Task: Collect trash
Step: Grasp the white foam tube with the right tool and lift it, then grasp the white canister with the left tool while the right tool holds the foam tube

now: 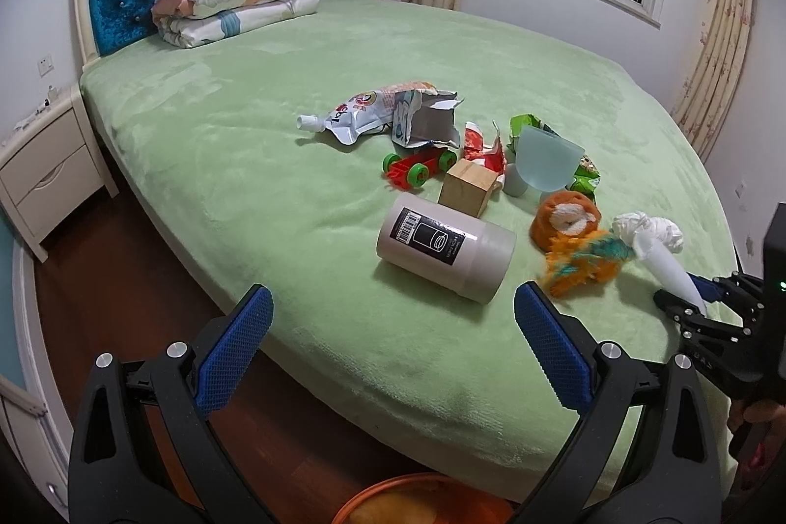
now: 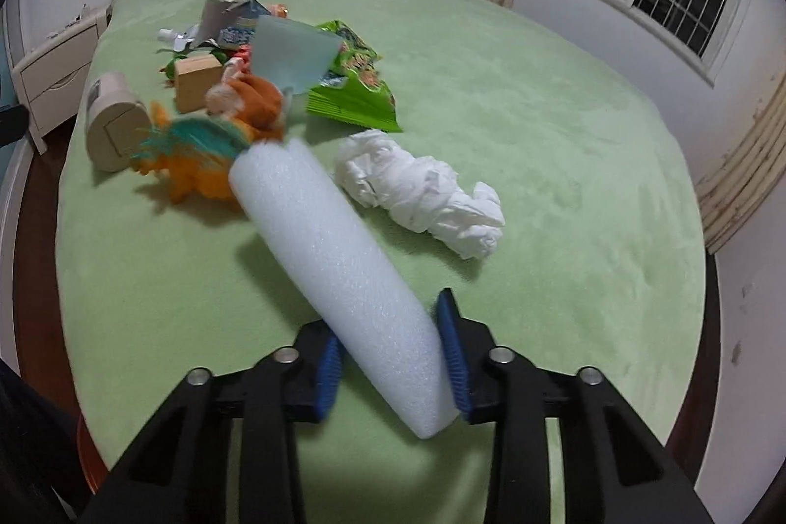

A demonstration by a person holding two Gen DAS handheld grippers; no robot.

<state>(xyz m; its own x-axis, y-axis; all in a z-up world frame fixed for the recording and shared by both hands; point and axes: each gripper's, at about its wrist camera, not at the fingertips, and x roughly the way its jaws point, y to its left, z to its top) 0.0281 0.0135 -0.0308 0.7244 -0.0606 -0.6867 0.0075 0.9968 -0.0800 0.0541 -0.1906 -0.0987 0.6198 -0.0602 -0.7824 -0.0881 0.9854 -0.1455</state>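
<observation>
Nearby, right hand-held gripper [image 2: 393,369] clamps a white foam tube [image 2: 339,273]; left hand-held gripper [image 1: 393,352] gapes before the barcode-labelled canister [image 1: 444,251].

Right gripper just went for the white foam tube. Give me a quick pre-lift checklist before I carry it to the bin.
1. Right gripper pads pressed on the foam tube: ok.
2. Grip centred: not ok, it holds one end, so the tube may droop.
3. Far end clear of the orange plush toy: cannot tell, they overlap in view.
4. Crumpled tissue apart from the tube: ok.
5. Left gripper open and empty: ok.
6. Orange bin below the bed edge: ok, partly visible.
</observation>
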